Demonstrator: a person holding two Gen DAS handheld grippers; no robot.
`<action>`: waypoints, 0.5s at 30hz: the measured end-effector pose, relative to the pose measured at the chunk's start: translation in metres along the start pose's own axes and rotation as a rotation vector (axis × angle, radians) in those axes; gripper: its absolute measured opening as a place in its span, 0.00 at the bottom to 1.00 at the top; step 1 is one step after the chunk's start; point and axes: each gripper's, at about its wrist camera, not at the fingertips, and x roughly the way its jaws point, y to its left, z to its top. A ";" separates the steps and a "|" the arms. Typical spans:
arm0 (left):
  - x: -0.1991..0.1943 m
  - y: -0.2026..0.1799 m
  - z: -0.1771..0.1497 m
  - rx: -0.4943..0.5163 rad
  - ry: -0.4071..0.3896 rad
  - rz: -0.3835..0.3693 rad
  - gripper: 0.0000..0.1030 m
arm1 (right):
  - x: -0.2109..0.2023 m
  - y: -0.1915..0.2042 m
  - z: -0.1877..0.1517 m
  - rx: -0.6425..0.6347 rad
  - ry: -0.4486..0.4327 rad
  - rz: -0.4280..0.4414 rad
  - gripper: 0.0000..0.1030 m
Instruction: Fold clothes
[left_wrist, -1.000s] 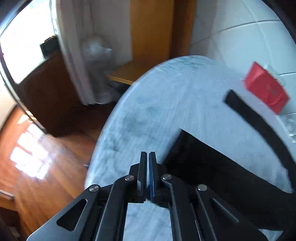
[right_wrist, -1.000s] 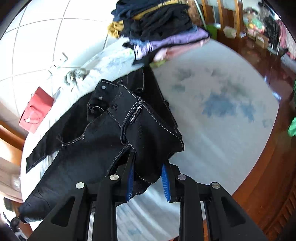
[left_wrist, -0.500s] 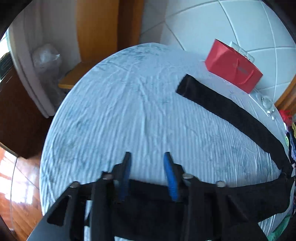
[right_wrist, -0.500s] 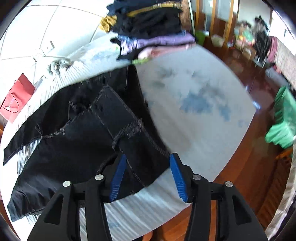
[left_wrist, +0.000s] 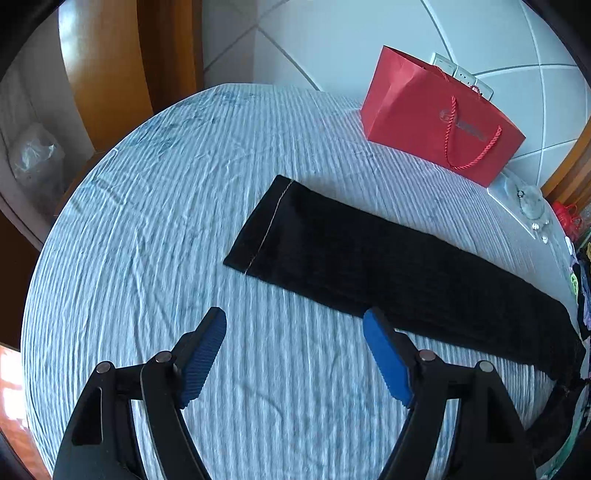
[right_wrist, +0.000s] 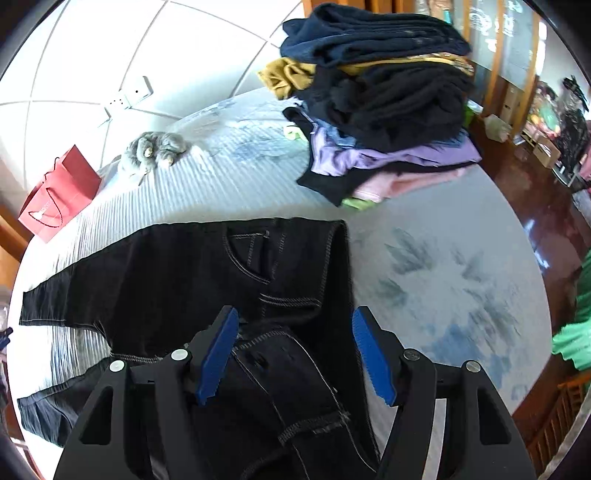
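Observation:
Black jeans (right_wrist: 177, 273) lie spread on the blue-white striped table cover (left_wrist: 192, 206). In the left wrist view one black trouser leg (left_wrist: 369, 258) stretches flat from its stitched hem toward the right. My left gripper (left_wrist: 295, 325) hovers over bare cover just in front of that leg, its jaws opening with nothing between them. In the right wrist view the waist and pocket end of the jeans sits below my right gripper (right_wrist: 293, 328), whose jaws are opening; the denim lies under the gap, and the blue pads (right_wrist: 218, 350) do not press it.
A red paper bag (left_wrist: 436, 118) stands at the far edge by the tiled wall, also seen as the red bag (right_wrist: 59, 199). A tall pile of folded clothes (right_wrist: 376, 92) occupies the far right. A grey furry item (right_wrist: 155, 151) lies near the wall. Wooden floor surrounds the round table.
Both grippers went from shut to open. The right one released the jeans' waist, which now lies flat. The left one swung from the table's edge toward the trouser leg.

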 end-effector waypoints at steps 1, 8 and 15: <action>0.005 0.000 0.008 -0.002 0.005 0.002 0.75 | 0.003 0.003 0.004 -0.005 0.007 0.001 0.62; 0.033 0.003 0.050 -0.001 0.003 0.001 0.76 | 0.029 -0.016 0.030 0.090 0.113 0.008 0.62; 0.062 0.003 0.078 0.000 0.008 -0.030 0.76 | 0.063 -0.013 0.038 0.073 0.199 -0.021 0.62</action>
